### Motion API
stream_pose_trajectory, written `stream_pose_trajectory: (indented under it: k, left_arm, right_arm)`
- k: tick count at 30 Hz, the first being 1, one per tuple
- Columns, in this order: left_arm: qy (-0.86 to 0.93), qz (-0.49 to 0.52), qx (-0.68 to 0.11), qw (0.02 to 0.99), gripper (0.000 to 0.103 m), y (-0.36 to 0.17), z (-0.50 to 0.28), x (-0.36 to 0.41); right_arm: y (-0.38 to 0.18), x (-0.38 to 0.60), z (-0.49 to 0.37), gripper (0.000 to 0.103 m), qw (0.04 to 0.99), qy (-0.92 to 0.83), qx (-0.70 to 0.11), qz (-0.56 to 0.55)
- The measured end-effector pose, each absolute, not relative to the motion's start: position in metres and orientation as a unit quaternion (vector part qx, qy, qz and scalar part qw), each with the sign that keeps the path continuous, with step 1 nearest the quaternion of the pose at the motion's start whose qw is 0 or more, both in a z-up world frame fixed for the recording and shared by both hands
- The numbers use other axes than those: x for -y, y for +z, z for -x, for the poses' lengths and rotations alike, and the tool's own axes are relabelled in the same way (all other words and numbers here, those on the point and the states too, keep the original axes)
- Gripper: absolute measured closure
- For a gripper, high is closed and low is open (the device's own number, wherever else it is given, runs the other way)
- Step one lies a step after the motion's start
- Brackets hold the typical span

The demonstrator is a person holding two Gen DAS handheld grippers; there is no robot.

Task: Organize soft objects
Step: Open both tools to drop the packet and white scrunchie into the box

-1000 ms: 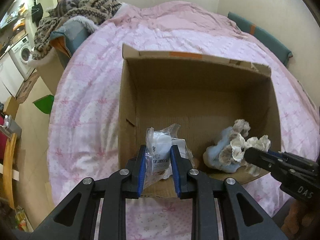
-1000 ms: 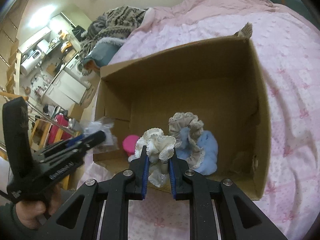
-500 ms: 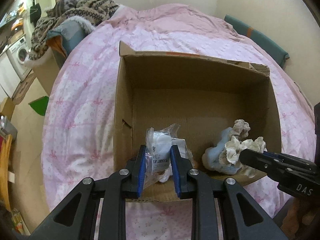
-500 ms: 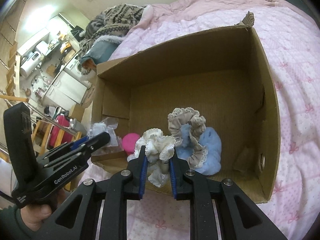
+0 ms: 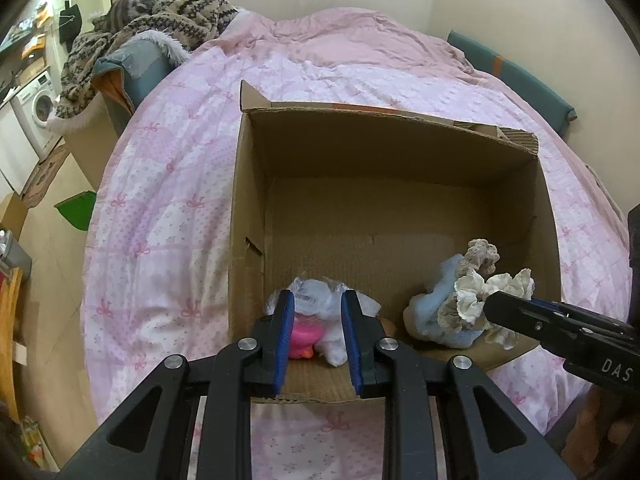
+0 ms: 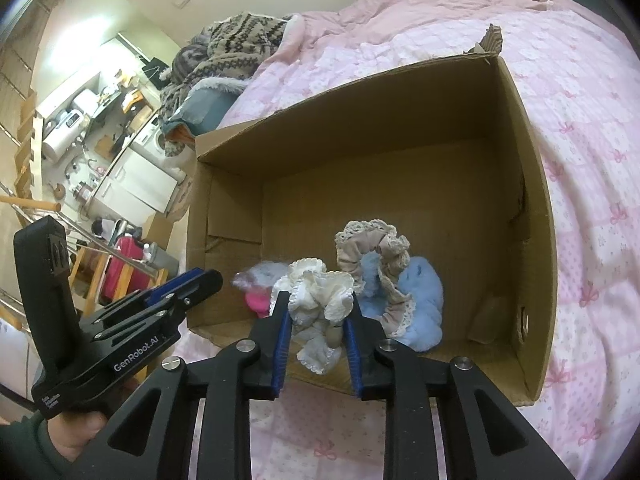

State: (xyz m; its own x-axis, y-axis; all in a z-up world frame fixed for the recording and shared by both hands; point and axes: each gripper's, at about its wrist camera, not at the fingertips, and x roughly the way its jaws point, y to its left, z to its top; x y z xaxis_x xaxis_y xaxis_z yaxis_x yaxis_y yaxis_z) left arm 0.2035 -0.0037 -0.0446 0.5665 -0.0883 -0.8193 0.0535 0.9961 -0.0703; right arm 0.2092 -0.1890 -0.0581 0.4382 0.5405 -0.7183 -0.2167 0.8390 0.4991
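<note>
Cardboard box (image 5: 248,200) sits on bed (image 5: 160,200), open top up as collecting bin.
- Left claw (image 5: 317,296): narrow gap over box's near-left corner. Plastic packet (image 5: 320,308) blurred just past tips, above pink item (image 5: 302,334). Looks let go, dropping inside.
- Right claw (image 6: 318,300): jaws just been opening. Cream scrunchie (image 6: 320,284) between pads, frills touching both, hanging over near rim. Likely about to drop beside beige scrunchie (image 6: 372,236) and blue plush (image 6: 424,288).
</note>
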Motion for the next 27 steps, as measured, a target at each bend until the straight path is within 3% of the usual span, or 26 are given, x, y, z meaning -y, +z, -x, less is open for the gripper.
stream_pose_trajectory:
  k: [3, 6, 8, 9, 16, 24, 27]
  left_arm:
    - [-0.042, 0.015, -0.462, 0.886, 0.076, -0.043, -0.203, 0.005]
    - [-0.04, 0.012, -0.455, 0.89, 0.059, -0.04, -0.2, 0.006]
    - [-0.036, 0.011, -0.446, 0.894, 0.047, -0.035, -0.197, 0.005]
    - [-0.037, 0.01, -0.443, 0.896, 0.041, -0.033, -0.196, 0.006]
    - [-0.022, 0.008, -0.418, 0.908, 0.04, -0.013, -0.187, -0.002]
    - [0.002, 0.021, -0.384, 0.923, 0.04, 0.02, -0.161, -0.014]
    - [0.001, 0.02, -0.376, 0.927, 0.03, 0.029, -0.148, -0.014]
  right_arm:
    - [-0.057, 0.19, -0.21, 0.073, 0.831, 0.229, -0.476, -0.173]
    - [-0.055, 0.19, -0.208, 0.068, 0.832, 0.231, -0.471, -0.178]
    - [-0.052, 0.191, -0.207, 0.053, 0.834, 0.233, -0.465, -0.181]
    - [-0.05, 0.192, -0.206, 0.037, 0.836, 0.234, -0.461, -0.184]
    - [-0.028, 0.199, -0.197, 0.03, 0.857, 0.231, -0.42, -0.191]
    - [0.005, 0.21, -0.171, 0.029, 0.89, 0.164, -0.394, -0.158]
    - [0.019, 0.212, -0.159, 0.02, 0.898, 0.155, -0.385, -0.144]
